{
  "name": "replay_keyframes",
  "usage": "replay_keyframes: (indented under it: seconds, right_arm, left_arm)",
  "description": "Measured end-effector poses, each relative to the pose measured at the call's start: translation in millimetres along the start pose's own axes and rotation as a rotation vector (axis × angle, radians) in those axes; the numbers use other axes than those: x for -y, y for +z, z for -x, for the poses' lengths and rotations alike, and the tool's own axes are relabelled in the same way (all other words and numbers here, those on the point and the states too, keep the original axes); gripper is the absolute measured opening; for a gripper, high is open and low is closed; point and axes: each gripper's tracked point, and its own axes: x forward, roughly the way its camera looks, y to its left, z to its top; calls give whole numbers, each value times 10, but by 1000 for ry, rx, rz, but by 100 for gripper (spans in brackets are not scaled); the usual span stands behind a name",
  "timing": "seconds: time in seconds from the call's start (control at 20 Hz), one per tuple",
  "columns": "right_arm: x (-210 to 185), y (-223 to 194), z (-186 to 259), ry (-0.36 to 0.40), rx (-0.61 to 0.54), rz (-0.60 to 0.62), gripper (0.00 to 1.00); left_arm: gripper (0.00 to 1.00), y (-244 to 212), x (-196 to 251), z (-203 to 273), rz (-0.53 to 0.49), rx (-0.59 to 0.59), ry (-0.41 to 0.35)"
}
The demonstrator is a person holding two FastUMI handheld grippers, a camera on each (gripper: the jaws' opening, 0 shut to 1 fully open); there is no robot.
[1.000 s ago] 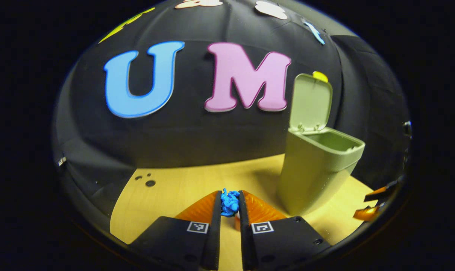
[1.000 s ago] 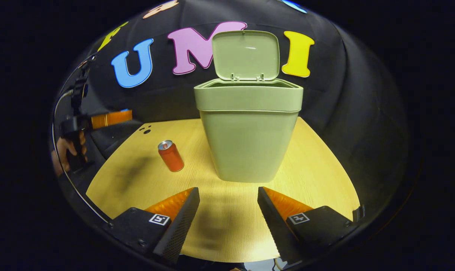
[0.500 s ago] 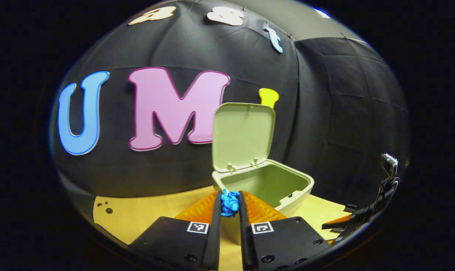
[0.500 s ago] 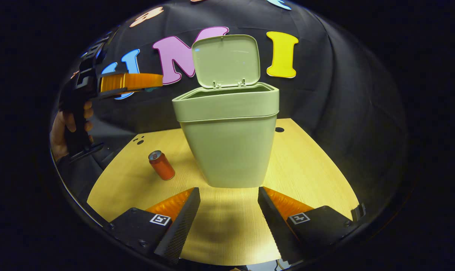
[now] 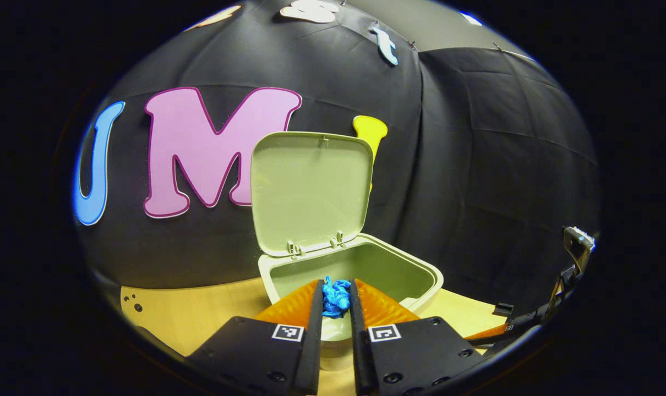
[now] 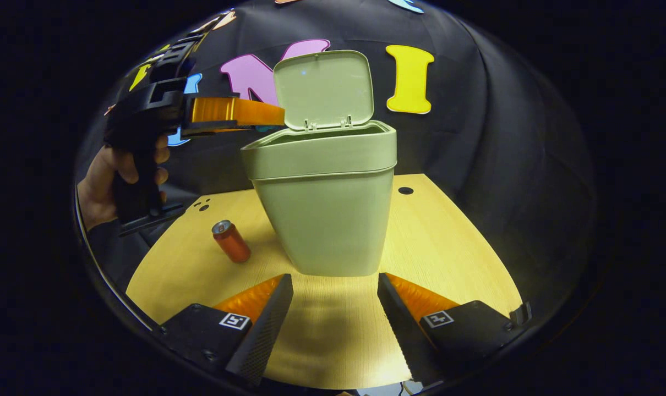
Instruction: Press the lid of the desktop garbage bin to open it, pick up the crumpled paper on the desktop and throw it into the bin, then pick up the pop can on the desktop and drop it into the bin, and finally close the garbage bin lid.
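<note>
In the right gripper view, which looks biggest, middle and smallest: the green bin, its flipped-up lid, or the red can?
1. Pale green plastic bin, the biggest.
2. Its raised green lid, in the middle.
3. Small red pop can on the wooden table, by far the smallest.

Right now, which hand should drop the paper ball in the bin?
The left gripper. It already pinches the blue crumpled paper and hangs at the open green garbage bin, lid up. The right gripper is open, low over the table, near the pop can.
</note>
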Motion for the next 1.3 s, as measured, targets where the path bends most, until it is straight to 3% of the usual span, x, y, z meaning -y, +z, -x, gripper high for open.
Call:
replay_keyframes:
  seconds: [0.15, 0.3, 0.45, 0.5, 0.85, 1.3]
  right_arm:
    - [-2, -7, -32, 19, 2, 10, 97]
    - [-34, -70, -19, 41, -16, 29, 98]
    - [-19, -18, -7, 41, 3, 42, 98]
    - [-16, -9, -11, 42, 8, 43, 98]
    - [-148, -108, -82, 75, -26, 47, 98]
    - [-616, -252, -295, 165, -81, 101, 98]
  left_arm:
    - [31, -72, -13, -47, 11, -20, 17]
    - [46, -103, -17, -79, 24, -30, 19]
    - [93, -92, -96, -52, 39, -17, 48]
    - [96, -80, -123, -43, 52, -6, 56]
    - [98, -127, -727, 424, 78, 40, 237]
    - [98, -875, -1727, 1583, 198, -29, 532]
